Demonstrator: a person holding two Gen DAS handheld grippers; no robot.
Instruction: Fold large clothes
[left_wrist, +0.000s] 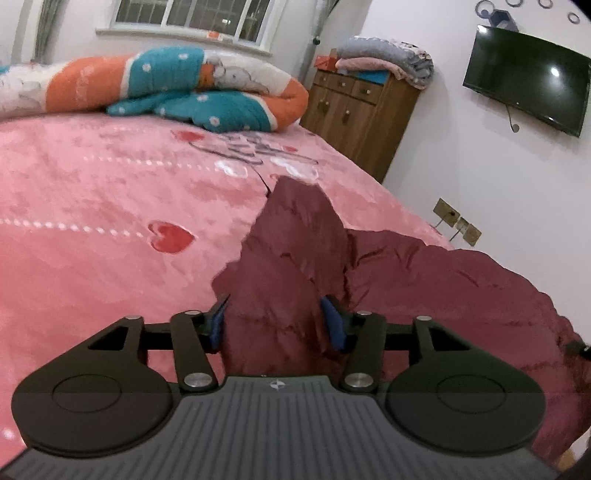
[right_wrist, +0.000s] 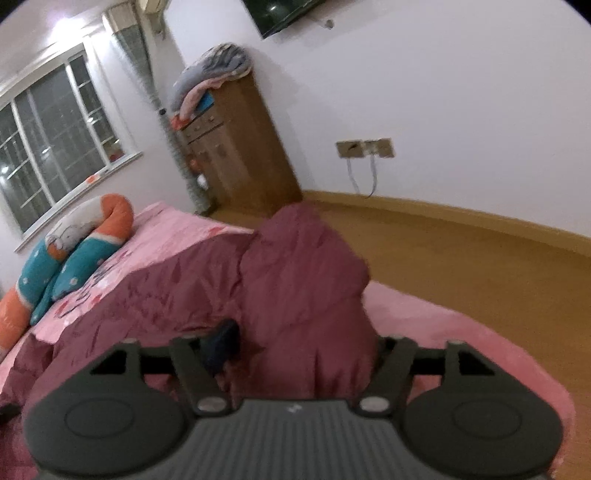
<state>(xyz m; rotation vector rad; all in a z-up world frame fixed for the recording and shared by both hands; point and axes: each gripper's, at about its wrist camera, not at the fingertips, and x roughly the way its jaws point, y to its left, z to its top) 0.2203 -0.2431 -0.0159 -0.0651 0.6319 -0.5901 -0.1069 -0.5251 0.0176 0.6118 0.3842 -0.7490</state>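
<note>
A large maroon garment (left_wrist: 295, 258) lies on the pink bedspread (left_wrist: 92, 206). My left gripper (left_wrist: 275, 319) has a bunched fold of it between its blue pads (left_wrist: 334, 321), raised in a peak. In the right wrist view the same garment (right_wrist: 303, 280) bulges up over my right gripper (right_wrist: 295, 343); its right finger is hidden by cloth and the left pad (right_wrist: 221, 343) shows dark. The rest of the garment spreads left across the bed (right_wrist: 155, 295).
A rolled orange, teal and white quilt (left_wrist: 177, 88) lies at the head of the bed. A wooden cabinet (left_wrist: 358, 114) with folded blankets stands by the wall, a TV (left_wrist: 528, 77) hangs above. The bed edge drops to a wooden floor (right_wrist: 461, 258).
</note>
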